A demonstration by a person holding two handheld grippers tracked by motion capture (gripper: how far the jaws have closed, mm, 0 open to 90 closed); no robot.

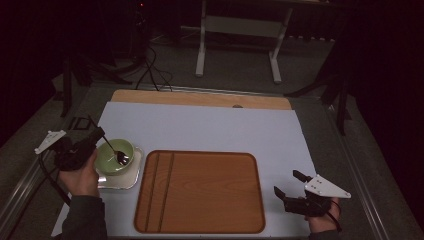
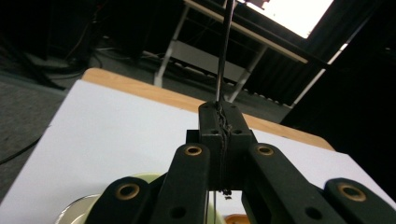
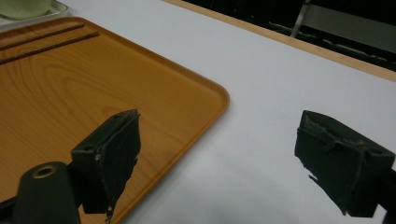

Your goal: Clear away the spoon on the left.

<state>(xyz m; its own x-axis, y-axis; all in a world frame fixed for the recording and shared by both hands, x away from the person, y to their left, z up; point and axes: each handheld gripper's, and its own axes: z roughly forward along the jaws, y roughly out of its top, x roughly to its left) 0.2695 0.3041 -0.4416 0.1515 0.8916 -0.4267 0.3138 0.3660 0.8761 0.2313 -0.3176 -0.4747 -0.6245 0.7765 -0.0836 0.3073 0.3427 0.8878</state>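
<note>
Spoon (image 1: 114, 149) clamped in the shut left gripper (image 1: 97, 135) dips into a green bowl (image 1: 107, 159) at nine o'clock; right gripper (image 1: 290, 183) gapes empty.

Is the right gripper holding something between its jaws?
No, the right gripper has its jaws wide apart, with bare white table between them.

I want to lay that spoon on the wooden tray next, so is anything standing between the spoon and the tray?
Nothing visible blocks it. The left claw is shut on the spoon, whose tip sits in the green bowl. Only the bowl's rim lies toward the wooden tray, whose surface is bare.
</note>
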